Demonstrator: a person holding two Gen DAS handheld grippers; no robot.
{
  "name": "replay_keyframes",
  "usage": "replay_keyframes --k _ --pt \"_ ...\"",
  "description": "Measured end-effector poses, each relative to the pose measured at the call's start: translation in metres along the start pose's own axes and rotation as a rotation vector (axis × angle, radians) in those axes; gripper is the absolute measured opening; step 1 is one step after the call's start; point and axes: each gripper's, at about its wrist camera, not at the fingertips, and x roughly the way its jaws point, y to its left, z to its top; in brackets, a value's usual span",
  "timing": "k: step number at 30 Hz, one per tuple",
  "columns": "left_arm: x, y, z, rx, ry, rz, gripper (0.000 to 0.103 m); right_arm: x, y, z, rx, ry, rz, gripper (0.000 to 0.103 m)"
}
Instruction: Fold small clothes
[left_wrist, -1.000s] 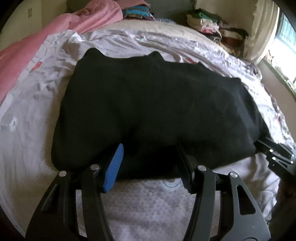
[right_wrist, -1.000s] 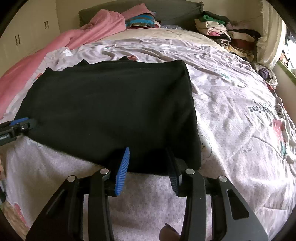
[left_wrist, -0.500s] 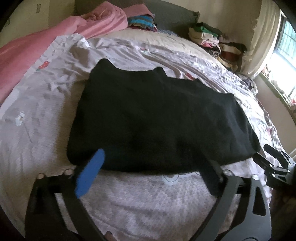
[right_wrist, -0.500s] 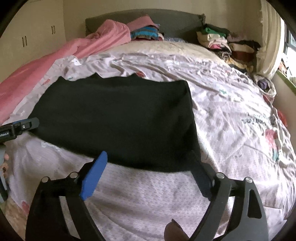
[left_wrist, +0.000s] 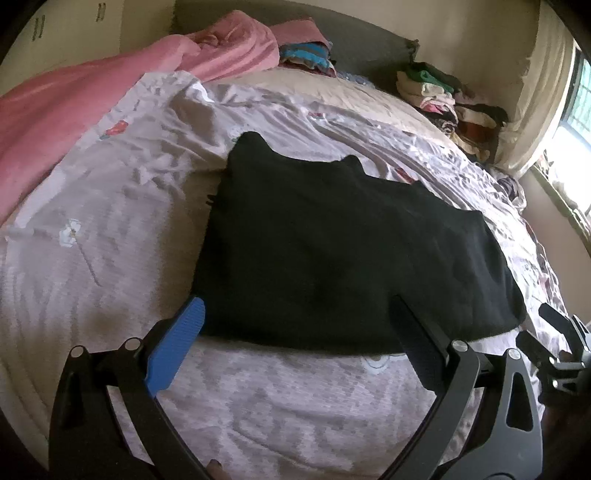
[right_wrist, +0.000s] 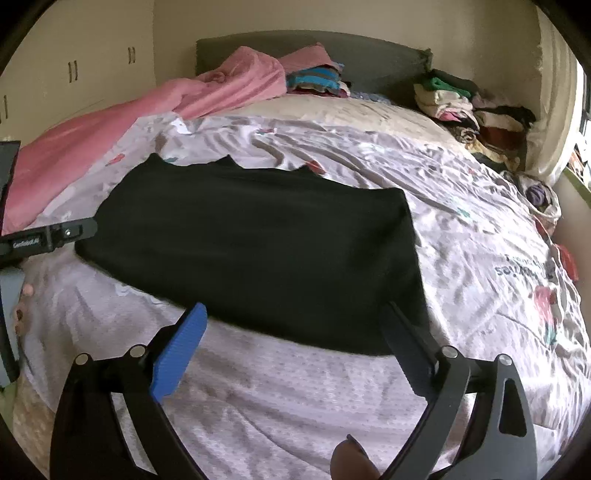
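Note:
A black garment (left_wrist: 343, 254) lies folded flat on the pale printed bed cover (left_wrist: 110, 236); it also shows in the right wrist view (right_wrist: 258, 251). My left gripper (left_wrist: 295, 328) is open and empty, just short of the garment's near edge toward its left end. My right gripper (right_wrist: 295, 328) is open and empty, just short of the near edge toward the right end. The right gripper's tips show at the right edge of the left wrist view (left_wrist: 554, 336). The left gripper's body shows at the left edge of the right wrist view (right_wrist: 48, 236).
A pink blanket (right_wrist: 129, 129) lies along the left side of the bed. Stacks of folded clothes (right_wrist: 472, 110) sit at the far right by the dark headboard (right_wrist: 332, 55), and a colourful pile (right_wrist: 314, 79) at the far middle. A window is on the right.
Both grippers opened, let go of the garment's near edge and pulled back and up. The garment stays flat on the bed.

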Motion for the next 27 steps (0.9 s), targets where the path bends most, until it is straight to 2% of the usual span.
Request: replay_keyframes --k 6,11,20,27 --pt "-0.002 0.016 0.007 -0.027 -0.010 0.041 0.093 0.003 0.025 0.006 -0.061 -0.012 0.034 0.094" --pt "0.004 0.031 0.015 -0.042 0.003 0.106 0.093 0.014 0.061 0.012 -0.158 -0.015 0.065 0.095" --pt "0.010 0.042 0.022 -0.064 0.012 0.139 0.093 0.029 0.126 0.019 -0.322 -0.046 0.120 0.095" --pt "0.022 0.061 0.041 -0.124 0.033 0.130 0.093 0.046 0.156 0.020 -0.408 -0.055 0.112 0.096"
